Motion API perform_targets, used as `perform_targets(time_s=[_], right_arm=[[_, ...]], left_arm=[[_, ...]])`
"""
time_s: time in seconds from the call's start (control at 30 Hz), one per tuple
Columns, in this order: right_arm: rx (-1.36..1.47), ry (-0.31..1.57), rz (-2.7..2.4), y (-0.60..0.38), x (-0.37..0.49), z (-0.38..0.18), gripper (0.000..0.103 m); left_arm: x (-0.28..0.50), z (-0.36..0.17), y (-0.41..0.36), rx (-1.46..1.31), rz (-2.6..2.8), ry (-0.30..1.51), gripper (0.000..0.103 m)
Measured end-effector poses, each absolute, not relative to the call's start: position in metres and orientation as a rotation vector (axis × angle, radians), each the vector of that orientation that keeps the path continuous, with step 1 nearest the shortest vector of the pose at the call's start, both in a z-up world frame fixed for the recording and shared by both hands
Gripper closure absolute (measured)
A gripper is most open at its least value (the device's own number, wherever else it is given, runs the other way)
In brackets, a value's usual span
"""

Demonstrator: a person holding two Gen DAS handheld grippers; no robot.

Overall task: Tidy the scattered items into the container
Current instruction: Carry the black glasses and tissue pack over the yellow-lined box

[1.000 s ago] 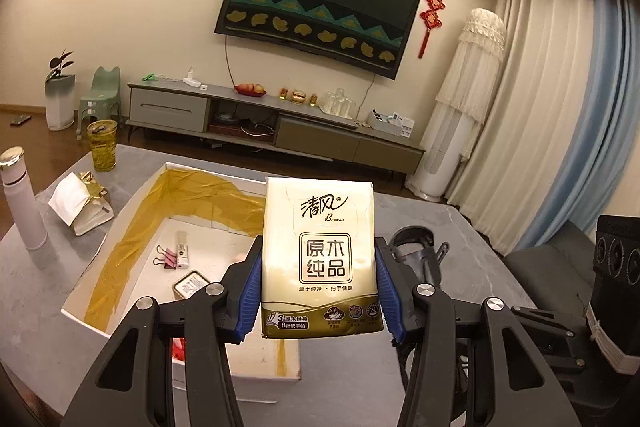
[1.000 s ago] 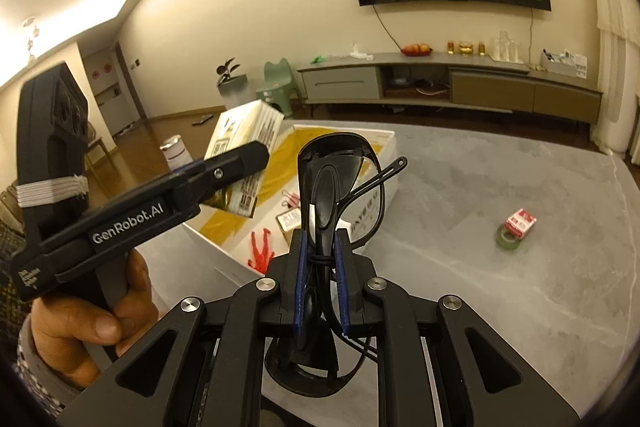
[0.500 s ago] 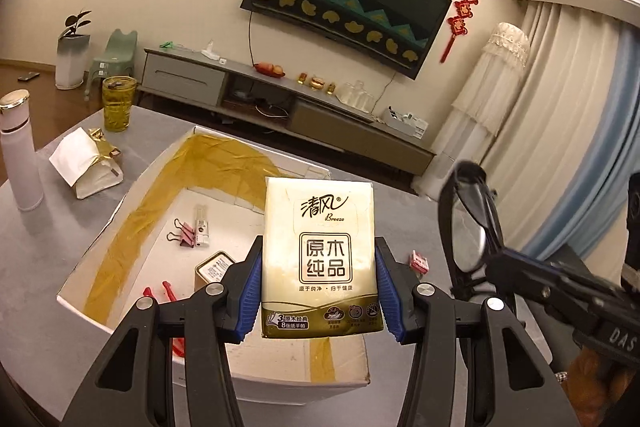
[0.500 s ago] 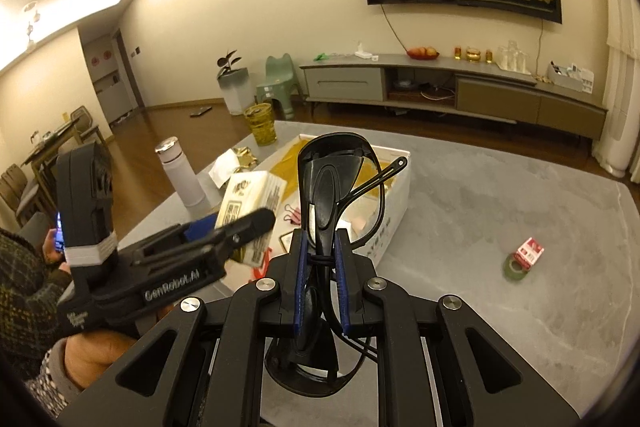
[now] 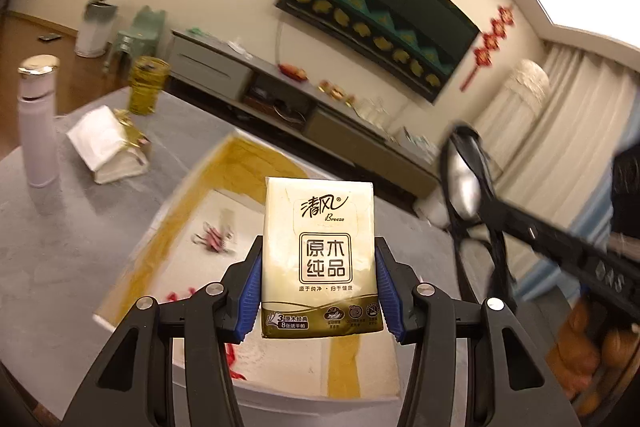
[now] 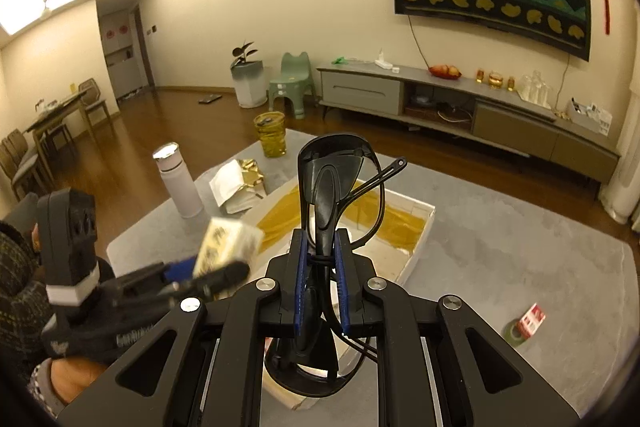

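Now both grippers are drawing back and up from the box [image 6: 420, 223] — it is sitting lower and farther off in both views than a second ago, with more of the tabletop [image 6: 520, 243] showing. The right gripper [image 6: 322, 287] is clamping black glasses [image 6: 332, 171] above the box's near edge; the left gripper [image 5: 318, 291] is squeezing a tissue pack [image 5: 320, 255] over its near corner — neither is dropped yet. A red pack [image 6: 532, 319] is waiting near the tabletop's right edge.

Left gripper [image 6: 208, 273] motion-blurred; small pink clips [image 5: 214, 239] in white cardboard box [image 5: 280, 359] smeared; black sunglasses [image 6: 332, 187] hide box middle
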State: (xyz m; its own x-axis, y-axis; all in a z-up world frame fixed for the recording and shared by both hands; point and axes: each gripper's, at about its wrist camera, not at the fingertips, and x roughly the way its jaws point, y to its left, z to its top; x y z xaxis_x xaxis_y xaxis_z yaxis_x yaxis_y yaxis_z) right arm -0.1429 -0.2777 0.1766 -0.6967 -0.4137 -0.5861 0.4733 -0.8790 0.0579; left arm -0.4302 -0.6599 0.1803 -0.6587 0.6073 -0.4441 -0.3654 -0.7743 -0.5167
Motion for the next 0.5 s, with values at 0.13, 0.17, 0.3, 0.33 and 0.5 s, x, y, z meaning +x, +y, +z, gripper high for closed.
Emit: perform_targets(time_s=[0.13, 0.17, 0.3, 0.33, 0.5], right_arm=[[0.874, 0.144, -2.498, -0.282, -0.162, 0.172, 0.089], [0.881, 0.151, -2.493, -0.283, -0.167, 0.172, 0.089], [0.882, 0.199, -2.488, -0.29, -0.184, 0.172, 0.089], [0.883, 0.213, -2.487, -0.292, -0.189, 0.172, 0.089], [0.908, 0.28, -2.459, -0.303, -0.216, 0.164, 0.089]], left_arm=[[-0.432, 0.18, -0.639, -0.861, 2.357, -0.478, 0.051], [-0.433, 0.18, -0.635, -0.865, 2.349, -0.472, 0.052], [-0.435, 0.177, -0.622, -0.899, 2.293, -0.424, 0.051], [-0.435, 0.176, -0.618, -0.911, 2.277, -0.406, 0.051], [-0.437, 0.167, -0.605, -0.955, 2.23, -0.362, 0.051]])
